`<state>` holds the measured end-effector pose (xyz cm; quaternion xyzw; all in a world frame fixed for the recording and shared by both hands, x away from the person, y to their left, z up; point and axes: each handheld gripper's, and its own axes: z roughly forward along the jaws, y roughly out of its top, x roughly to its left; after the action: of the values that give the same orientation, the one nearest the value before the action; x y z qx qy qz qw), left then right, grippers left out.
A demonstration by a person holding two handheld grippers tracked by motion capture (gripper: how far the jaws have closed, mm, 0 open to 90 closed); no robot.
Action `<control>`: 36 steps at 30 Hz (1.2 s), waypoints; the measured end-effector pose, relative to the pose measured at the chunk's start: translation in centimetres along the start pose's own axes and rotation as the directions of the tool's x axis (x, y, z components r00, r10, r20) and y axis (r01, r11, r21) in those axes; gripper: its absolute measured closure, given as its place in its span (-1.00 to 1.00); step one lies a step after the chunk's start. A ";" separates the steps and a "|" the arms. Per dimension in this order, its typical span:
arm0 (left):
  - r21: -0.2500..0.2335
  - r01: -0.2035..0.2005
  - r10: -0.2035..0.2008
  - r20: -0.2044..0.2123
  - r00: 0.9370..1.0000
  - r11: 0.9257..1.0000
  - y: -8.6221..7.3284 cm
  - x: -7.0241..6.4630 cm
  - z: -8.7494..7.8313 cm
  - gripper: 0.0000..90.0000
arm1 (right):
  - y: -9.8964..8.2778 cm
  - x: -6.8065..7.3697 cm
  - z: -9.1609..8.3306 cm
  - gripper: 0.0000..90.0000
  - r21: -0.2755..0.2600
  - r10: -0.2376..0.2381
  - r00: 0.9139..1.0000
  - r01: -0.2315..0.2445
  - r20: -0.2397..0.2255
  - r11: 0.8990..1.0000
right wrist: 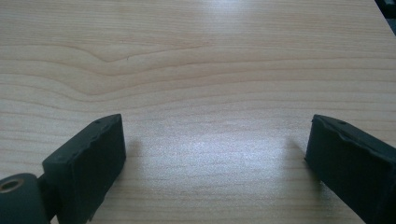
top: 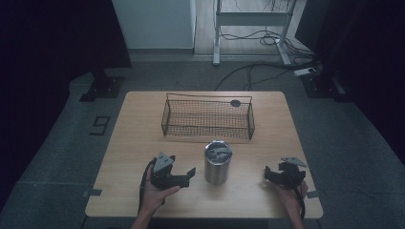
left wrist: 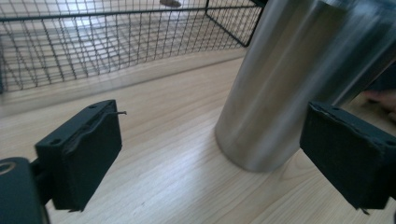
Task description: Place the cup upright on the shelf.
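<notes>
Steel cup [top: 218, 162] stands upright near the desk's [top: 133, 143] front edge, before the wire basket [top: 207, 118]. Left gripper [top: 187, 175], jaws wide, should be squared around it; right gripper [top: 270, 174] wide, empty.

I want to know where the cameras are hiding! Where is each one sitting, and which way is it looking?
High view: above the person's side, looking forward and down on the table, wire basket and steel cup; both forearms, the left gripper and the right gripper show.
Left gripper view: rides on the left gripper, looking past its open jaws at the cup and basket.
Right gripper view: rides on the right gripper, looking down at bare tabletop between its open jaws.
Shared: high and left gripper views both show cup and basket.
</notes>
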<state>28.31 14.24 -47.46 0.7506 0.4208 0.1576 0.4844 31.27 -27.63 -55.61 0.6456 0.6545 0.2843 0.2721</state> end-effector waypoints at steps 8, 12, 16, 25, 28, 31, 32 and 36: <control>-0.016 -0.022 0.022 0.040 0.999 1.000 0.7 -1.1 0.2 -0.91 | 0.0 0.0 0.0 -0.89 0.000 0.000 1.000 0.000 0.000 1.000; -0.010 -0.035 0.036 0.052 0.998 0.999 1.0 -2.0 0.7 -0.96 | 0.0 0.0 0.0 -0.89 0.000 0.000 1.000 0.000 0.000 1.000; -0.019 -0.042 0.044 0.068 0.997 0.999 1.3 -2.6 0.7 -0.98 | 0.0 0.0 0.0 -0.89 0.000 0.000 1.000 0.000 0.000 1.000; 0.017 -0.069 0.068 0.078 0.995 0.997 1.3 -4.0 2.1 -1.00 | 0.0 0.0 0.0 -0.90 0.000 0.000 1.000 0.000 0.000 1.000; 0.018 -0.068 0.066 0.083 0.994 0.998 1.3 -4.0 2.3 -1.00 | 0.0 0.0 0.0 -0.89 0.000 0.000 1.000 0.000 0.000 1.000; 0.025 -0.073 0.070 0.093 0.993 0.997 1.3 -4.3 2.7 -1.00 | 0.0 0.0 0.0 -0.89 0.000 0.000 1.000 0.000 0.000 1.000; 0.031 -0.078 0.075 0.095 0.993 0.996 1.3 -4.6 2.9 -1.00 | 0.0 0.0 0.0 -0.89 0.000 0.000 1.000 0.000 0.000 1.000; 0.038 -0.080 0.076 0.096 0.992 0.996 1.3 -4.8 3.3 -1.00 | 0.0 0.0 0.0 -0.89 0.000 0.000 1.000 0.000 0.000 1.000</control>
<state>28.20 8.29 -47.09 0.7831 0.3709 0.1319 0.4815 31.27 -27.63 -55.61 0.6456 0.6544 0.2844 0.2722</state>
